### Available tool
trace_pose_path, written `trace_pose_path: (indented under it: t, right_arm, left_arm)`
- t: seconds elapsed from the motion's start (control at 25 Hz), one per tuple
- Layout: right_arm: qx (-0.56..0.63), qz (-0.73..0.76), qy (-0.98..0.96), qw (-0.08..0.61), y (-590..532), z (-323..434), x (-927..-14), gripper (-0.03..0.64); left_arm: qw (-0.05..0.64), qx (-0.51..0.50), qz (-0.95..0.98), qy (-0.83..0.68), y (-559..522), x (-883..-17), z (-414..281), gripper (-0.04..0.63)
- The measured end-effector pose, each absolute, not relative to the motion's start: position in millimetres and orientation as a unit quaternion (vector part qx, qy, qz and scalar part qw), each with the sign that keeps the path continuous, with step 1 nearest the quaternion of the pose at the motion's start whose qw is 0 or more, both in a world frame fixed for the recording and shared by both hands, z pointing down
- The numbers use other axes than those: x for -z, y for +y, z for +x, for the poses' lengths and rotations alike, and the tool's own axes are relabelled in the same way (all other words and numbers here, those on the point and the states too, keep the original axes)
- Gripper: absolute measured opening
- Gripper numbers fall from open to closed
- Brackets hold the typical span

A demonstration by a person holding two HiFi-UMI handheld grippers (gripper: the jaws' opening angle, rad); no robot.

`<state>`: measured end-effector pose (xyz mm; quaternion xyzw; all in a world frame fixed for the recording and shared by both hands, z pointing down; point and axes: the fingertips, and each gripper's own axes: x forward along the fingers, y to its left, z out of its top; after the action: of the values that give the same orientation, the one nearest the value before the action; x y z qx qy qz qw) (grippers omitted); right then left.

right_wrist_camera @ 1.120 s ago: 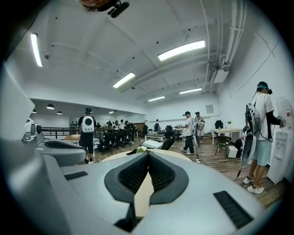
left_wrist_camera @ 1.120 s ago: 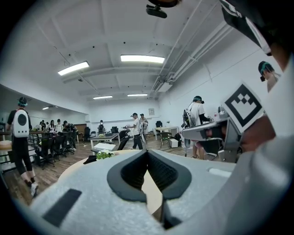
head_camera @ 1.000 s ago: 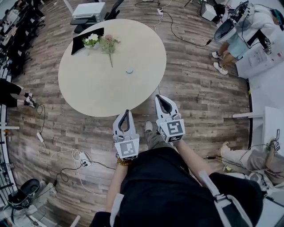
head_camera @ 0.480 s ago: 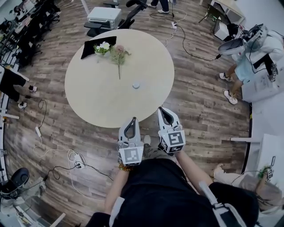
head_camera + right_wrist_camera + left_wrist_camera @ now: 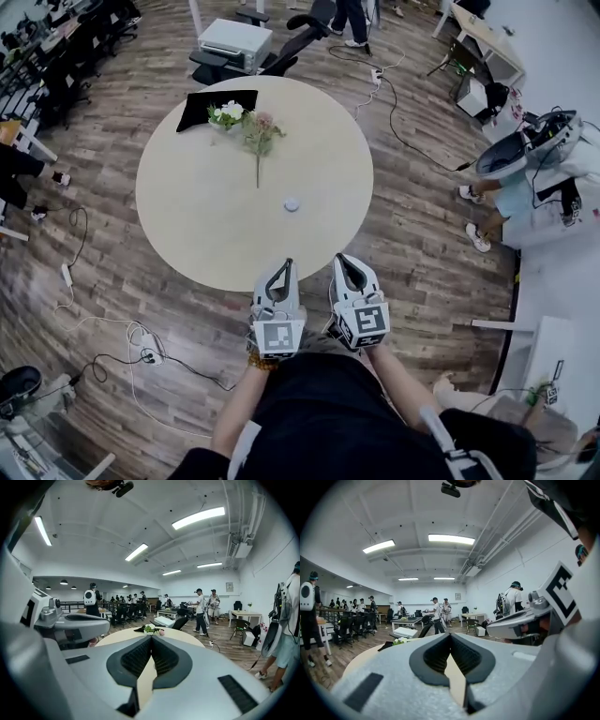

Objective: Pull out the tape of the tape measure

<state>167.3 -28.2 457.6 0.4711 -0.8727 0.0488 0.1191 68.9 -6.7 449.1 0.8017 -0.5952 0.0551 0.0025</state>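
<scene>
Pressing their jaws together at the tips with nothing between them, the left hand-held gripper (image 5: 284,266) and right hand-held gripper (image 5: 339,260) hover side by side at the near rim of the round worktop (image 5: 169,216). Both point across it towards a small pale disc, apparently the tape measure (image 5: 292,204), lying alone near the middle, apart from the flowers (image 5: 246,120) and black cloth (image 5: 221,97) at the far side. Closed and empty, the pair look poised for an approach; neither touches the case yet.
</scene>
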Motion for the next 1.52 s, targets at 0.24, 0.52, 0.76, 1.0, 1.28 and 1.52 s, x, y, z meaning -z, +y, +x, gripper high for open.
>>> trace_pose_path:
  t: [0.24,0.52,0.76,1.0,1.28,1.52]
  right_arm:
    - [-0.029,0.476,-0.87,0.124,-55.2,150.9,-439.2,0.002]
    - [-0.014,0.49,-0.86,0.143,-83.2,134.3,-436.2,0.002]
    - [-0.005,0.473,-0.868,0.152,-100.9,99.7,-439.6,0.002]
    - [-0.013,0.447,-0.882,0.15,-114.3,70.8,-450.9,0.002]
    - [-0.005,0.415,-0.895,0.164,-145.1,65.1,-474.2,0.002]
    - [0.007,0.404,-0.899,0.167,-175.8,68.0,-471.4,0.003]
  left_arm:
    - [-0.012,-0.036,0.813,-0.581,-55.6,-431.9,53.9,0.006]
    - [-0.018,-0.017,0.81,-0.585,-91.2,-420.0,23.6,0.005]
    - [-0.014,-0.008,0.803,-0.596,-110.1,-420.1,-5.7,0.005]
    - [-0.015,-0.019,0.792,-0.61,-121.7,-429.1,-30.5,0.005]
    - [-0.032,-0.035,0.774,-0.632,-147.1,-427.0,-47.5,0.005]
    - [-0.038,-0.052,0.768,-0.637,-153.8,-431.3,-47.2,0.005]
